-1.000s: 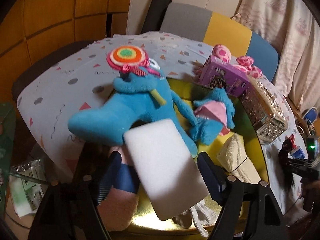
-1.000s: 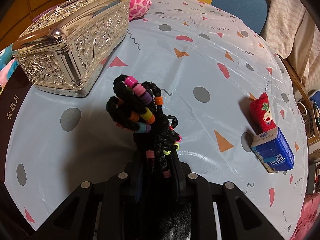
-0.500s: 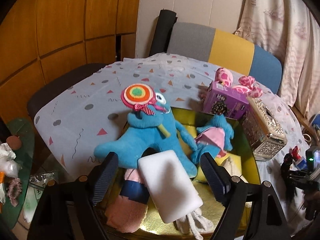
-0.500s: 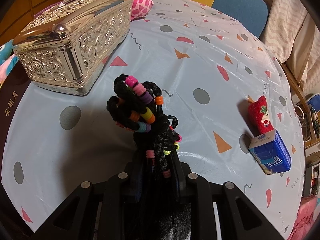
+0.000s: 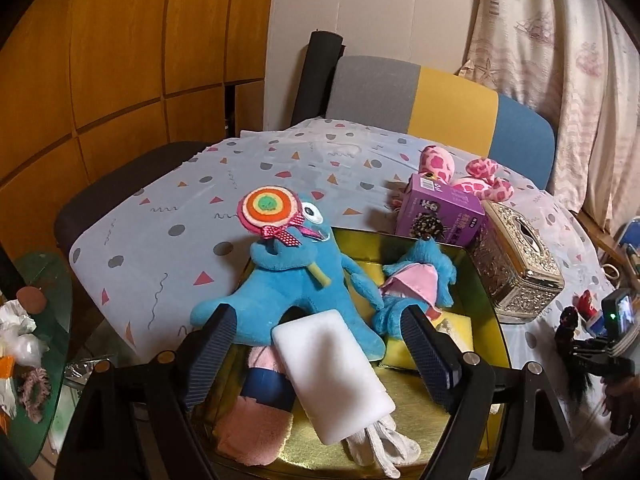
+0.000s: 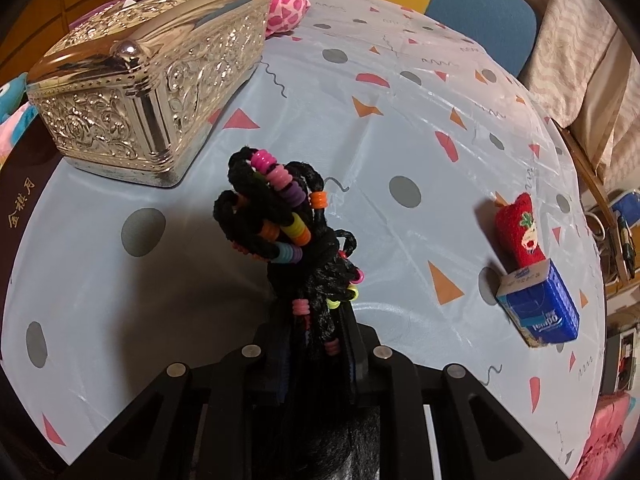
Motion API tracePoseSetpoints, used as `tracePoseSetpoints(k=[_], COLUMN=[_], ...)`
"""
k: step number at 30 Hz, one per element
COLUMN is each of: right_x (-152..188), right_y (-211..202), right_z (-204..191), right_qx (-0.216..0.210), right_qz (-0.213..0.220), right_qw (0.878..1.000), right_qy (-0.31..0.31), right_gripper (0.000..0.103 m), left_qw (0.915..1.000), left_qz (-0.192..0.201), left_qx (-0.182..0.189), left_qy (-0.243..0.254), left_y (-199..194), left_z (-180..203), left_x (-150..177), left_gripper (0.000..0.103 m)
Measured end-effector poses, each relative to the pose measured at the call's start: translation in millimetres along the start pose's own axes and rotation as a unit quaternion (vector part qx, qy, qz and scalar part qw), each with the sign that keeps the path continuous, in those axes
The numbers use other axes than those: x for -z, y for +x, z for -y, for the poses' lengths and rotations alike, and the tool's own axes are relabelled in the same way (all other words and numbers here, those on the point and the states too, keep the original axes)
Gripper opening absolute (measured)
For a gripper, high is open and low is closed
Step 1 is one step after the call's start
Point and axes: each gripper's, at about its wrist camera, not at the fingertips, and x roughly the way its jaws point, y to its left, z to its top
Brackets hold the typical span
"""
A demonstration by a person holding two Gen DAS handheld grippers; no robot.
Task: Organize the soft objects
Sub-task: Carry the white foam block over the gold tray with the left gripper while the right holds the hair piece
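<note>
A gold box (image 5: 486,292) holds a big blue plush (image 5: 292,280), a small blue plush in pink (image 5: 416,284), a white sponge (image 5: 332,372), a pink and blue sock (image 5: 260,412), white cloth (image 5: 384,444) and a yellow sponge (image 5: 404,350). My left gripper (image 5: 318,352) is open and empty above the box, the white sponge lying below between its fingers. My right gripper (image 6: 318,344) is shut on a black braided hair piece with coloured beads (image 6: 280,216), held above the table. That gripper also shows at the right edge of the left wrist view (image 5: 576,344).
A silver ornate box (image 6: 144,96) stands beside the gold box. A purple carton (image 5: 440,212) and a pink spotted plush (image 5: 460,176) lie behind. A red sock (image 6: 520,232) and blue tissue pack (image 6: 540,308) lie on the dotted tablecloth (image 6: 400,128). A chair (image 5: 432,96) stands behind the table.
My left gripper has pulled back and up from the gold box, leaving the white sponge lying in it. My right gripper still holds the hair piece, nearly still.
</note>
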Motion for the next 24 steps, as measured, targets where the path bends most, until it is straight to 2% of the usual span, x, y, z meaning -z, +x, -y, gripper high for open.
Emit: tracePoseSetpoints(k=[5,10,19,24], right_x=[0.5,7.7,24.2,36.2], right_y=[-5.4,-12.0,-23.9,-36.5], right_z=[3.0,2.7,-11.9,-17.2], right_qx=[-0.015,-0.033,-0.046,-0.100], right_qz=[-0.034,-0.049,-0.044,-0.034], right_qw=[0.999,0.997,0.995,0.989], right_qy=[0.019,0.058,0.074,0.100], right_gripper=[0.019,0.019,0.019,0.019], left_qw=[1.0000,0.9999,0.9997,0.9997], left_qz=[0.003,-0.001,-0.012,-0.013], left_qx=[0.004,0.009,0.014,0.016], left_qy=[0.007,0.009,0.014,0.015], left_y=[-0.8,2.2,7.9,9.1], left_z=[2.6,3.1,6.4,7.7], left_x=[2.3,5.7,13.1,14.0], left_gripper=[0.085,0.085,0.085,0.085])
